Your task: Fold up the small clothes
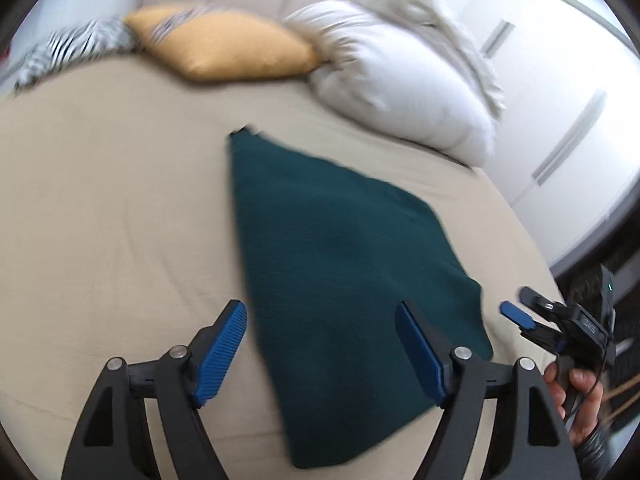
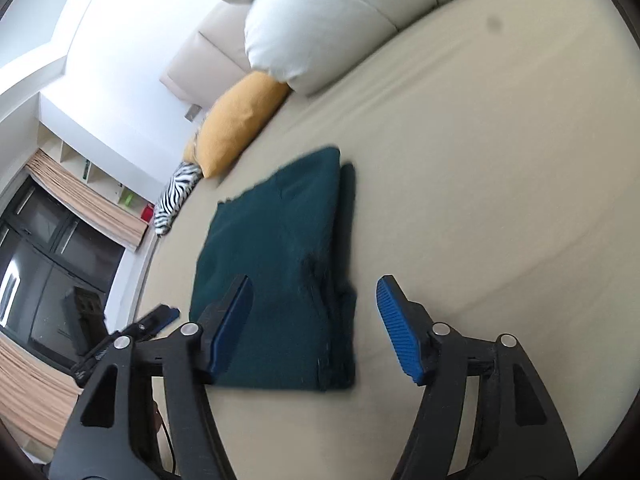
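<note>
Left wrist view: teal garment (image 1: 340, 264) lies flat on beige sheet (image 1: 112, 208), well short of white pillow (image 1: 400, 76) and mustard cushion (image 1: 232, 48). Left gripper (image 1: 320, 354) hangs over garment's near edge, jaws spread wide, gripping nothing. Right gripper (image 1: 520, 306) sits just off garment's right corner, looks parted too.

Right wrist view: garment (image 2: 276, 256) already doubled, layered edge stacked on right side. Right gripper (image 2: 316, 320) straddles that near edge, jaws released, probably lining up next fold. Bit blurry tbh.

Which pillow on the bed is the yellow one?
The yellow pillow is the middle one, lying between the big white pillow and the zebra-striped pillow.
</note>
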Tool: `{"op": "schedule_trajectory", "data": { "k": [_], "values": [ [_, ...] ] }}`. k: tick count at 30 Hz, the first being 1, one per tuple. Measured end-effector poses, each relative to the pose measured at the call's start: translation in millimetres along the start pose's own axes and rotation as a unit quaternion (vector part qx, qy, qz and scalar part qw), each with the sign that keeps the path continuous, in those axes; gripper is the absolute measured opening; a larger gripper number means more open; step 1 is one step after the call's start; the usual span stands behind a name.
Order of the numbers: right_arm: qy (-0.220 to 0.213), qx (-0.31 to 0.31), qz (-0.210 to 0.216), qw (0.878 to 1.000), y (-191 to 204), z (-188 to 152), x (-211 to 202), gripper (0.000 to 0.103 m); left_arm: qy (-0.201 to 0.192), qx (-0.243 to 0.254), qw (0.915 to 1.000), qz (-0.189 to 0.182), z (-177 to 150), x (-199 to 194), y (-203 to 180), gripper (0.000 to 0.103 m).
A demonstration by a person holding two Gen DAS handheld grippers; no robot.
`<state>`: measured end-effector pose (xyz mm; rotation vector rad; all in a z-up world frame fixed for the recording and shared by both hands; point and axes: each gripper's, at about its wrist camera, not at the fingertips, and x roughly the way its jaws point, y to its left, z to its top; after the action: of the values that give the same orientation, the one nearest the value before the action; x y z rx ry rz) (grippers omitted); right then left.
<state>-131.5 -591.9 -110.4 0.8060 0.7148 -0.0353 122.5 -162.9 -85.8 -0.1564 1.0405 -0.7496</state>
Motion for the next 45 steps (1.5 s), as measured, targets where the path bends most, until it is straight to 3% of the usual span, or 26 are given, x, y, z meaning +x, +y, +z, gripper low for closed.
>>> {"op": "schedule_trajectory", "data": {
  "k": [6, 10, 13, 14, 17, 20, 24, 27, 32, 38, 45],
  "values": [
    [0.052, 0.033, 0.0, 0.998, -11.0, 38.0, 42.3, 0.064, 0.063, -0.071, 0.9949, -0.036, 10.5, 49.2, 24.9, 0.078],
    [0.098, 0.039, 0.0, 0.994, -10.8, 47.2, 86.9, 0.062, 0.057, -0.054, 0.9967, -0.022, 16.3, 58.9, 15.3, 0.078],
    [0.11, 0.027, -0.011, 0.994, -3.1, 53.4, 107.5, 0.05, 0.07, -0.051, 0.9958, -0.029, 22.7, 70.7, 11.5, 0.072],
    [0.117, 0.019, -0.026, 0.993, 0.5, 55.3, 118.8, 0.039, 0.074, -0.048, 0.9958, -0.026, 24.5, 74.8, 12.0, 0.067],
    [0.131, -0.018, -0.067, 0.989, 14.0, 58.7, 135.0, 0.03, 0.076, -0.06, 0.9948, -0.03, 26.6, 78.8, 18.1, 0.05],
    [0.129, -0.068, -0.109, 0.983, 33.6, 53.8, 133.9, 0.025, 0.076, -0.052, 0.9956, -0.017, 26.8, 77.9, 14.3, 0.043],
    [0.114, -0.163, -0.19, 0.961, 75.8, 41.3, 135.7, 0.022, 0.076, -0.019, 0.9968, 0.014, 26.5, 68.2, 1.4, 0.038],
    [0.096, -0.214, -0.221, 0.947, 105.6, 32.0, 128.6, 0.021, 0.072, 0.004, 0.9968, 0.033, 24.7, 49.6, -6.1, 0.037],
    [0.074, -0.26, -0.206, 0.941, 158.7, 1.0, 101.7, 0.021, 0.046, 0.033, 0.997, 0.052, 14.7, -8.7, -3.0, 0.037],
    [0.06, -0.288, -0.164, 0.941, 225.9, -49.6, 71.7, 0.021, 0.028, 0.074, 0.9941, 0.074, -18.0, -84.8, 4.2, 0.037],
    [0.064, -0.292, -0.108, 0.948, 281.9, -113.4, 51.0, 0.021, 0.017, 0.066, 0.9941, 0.084, -56.3, -143.9, 35.5, 0.037]
  ]
}}
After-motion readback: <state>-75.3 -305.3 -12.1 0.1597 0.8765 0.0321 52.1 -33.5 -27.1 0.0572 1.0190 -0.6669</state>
